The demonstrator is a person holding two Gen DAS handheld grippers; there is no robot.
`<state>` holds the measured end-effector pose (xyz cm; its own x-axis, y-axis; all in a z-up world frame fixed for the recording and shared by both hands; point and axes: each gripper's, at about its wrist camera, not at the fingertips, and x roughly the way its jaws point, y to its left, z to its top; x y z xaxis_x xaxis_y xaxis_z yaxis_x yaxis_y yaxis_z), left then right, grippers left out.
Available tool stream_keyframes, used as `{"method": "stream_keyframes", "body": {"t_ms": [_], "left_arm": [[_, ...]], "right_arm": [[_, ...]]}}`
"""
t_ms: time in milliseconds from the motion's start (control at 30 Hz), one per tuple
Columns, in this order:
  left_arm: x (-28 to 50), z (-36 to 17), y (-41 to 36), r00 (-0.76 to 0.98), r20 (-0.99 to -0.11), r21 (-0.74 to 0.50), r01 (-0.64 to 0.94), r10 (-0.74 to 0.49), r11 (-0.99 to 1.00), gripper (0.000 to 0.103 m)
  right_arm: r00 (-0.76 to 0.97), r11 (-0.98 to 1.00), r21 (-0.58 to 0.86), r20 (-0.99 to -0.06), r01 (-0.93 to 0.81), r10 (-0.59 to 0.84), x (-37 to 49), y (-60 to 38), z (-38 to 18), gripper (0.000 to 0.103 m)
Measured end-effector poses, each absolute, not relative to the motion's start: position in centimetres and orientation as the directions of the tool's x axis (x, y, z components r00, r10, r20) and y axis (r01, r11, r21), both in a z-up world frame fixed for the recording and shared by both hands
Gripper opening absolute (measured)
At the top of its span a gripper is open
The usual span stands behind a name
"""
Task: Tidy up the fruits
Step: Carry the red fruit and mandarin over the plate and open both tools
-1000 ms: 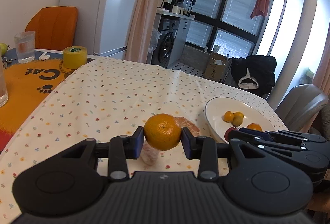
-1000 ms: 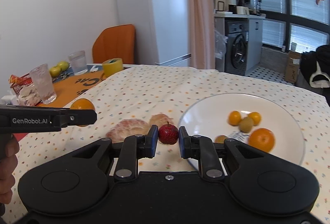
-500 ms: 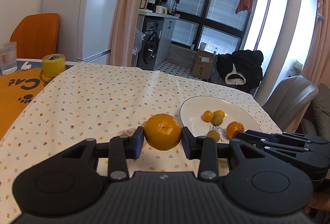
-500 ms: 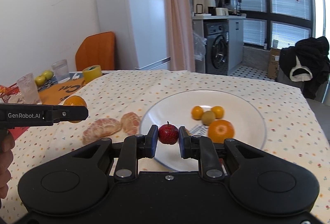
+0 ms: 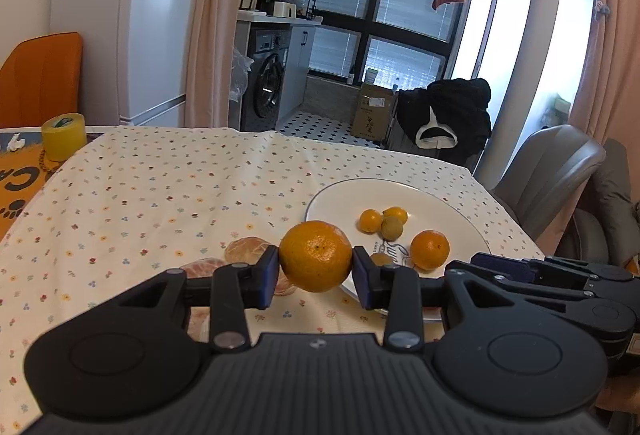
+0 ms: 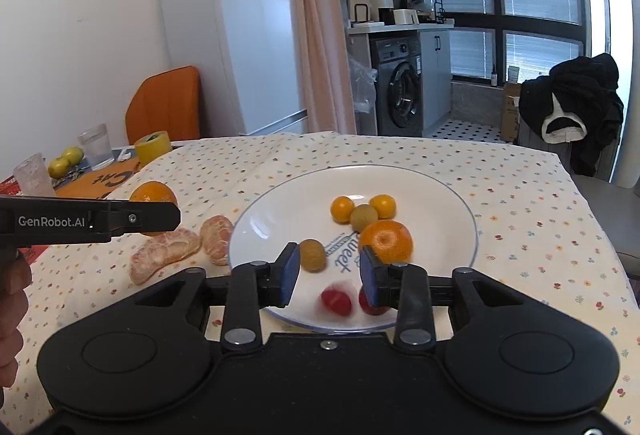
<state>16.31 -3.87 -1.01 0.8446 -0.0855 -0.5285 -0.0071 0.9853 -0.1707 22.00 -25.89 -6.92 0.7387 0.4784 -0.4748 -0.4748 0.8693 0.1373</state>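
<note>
Step in hand: the person carries a mandarin [image 5: 315,256] toward the white plate [image 6: 440,191] while a small red fruit [image 6: 337,302] lands there.
Doing it well: bring the left gripper [image 5: 315,277] over a bare patch of plate, lower it close, then part the jaws slowly so the mandarin does not roll into the fruit already there.
Left claw: closed on the mandarin, pads pressing both its sides.
Right gripper [image 6: 329,273]: jaws spread apart, holding nothing.
Red fruit: blurred, probably moving, below the open jaws at the plate's near rim, beside a second red fruit.
Mandarin: above the tablecloth [image 5: 168,187], just left of the plate.
Left over: peeled segments [image 6: 164,255] lie on the cloth.
</note>
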Motion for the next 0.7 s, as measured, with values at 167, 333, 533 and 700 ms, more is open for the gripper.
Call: {"method": "stream_keyframes", "body": {"t_ms": [167,333,533,700], "left_arm": [[17.4,-1.4,-4.7,0.835,-0.541,-0.162,0.014,-0.101,0.987,0.037],[18.7,-1.9,-5.7,0.824,-0.555,-0.158,0.033,-0.117,0.987,0.037],[19.7,-2.3,-6.8,0.814,-0.568,-0.143,0.050,-0.123,0.988,0.037],[20.0,-2.5,-6.7,0.804,-0.582,-0.154,0.038,-0.122,0.987,0.039]], "right_arm": [[0.742,0.876,0.158,-0.477,-0.455,0.472,22.2,-26.9,-7.3,0.034],[0.742,0.878,0.171,-0.477,-0.447,0.471,22.3,-27.6,-7.5,0.036],[0.743,0.878,0.182,-0.474,-0.443,0.473,22.5,-27.9,-7.6,0.040],[0.740,0.878,0.186,-0.477,-0.441,0.474,22.5,-27.8,-7.7,0.042]]}}
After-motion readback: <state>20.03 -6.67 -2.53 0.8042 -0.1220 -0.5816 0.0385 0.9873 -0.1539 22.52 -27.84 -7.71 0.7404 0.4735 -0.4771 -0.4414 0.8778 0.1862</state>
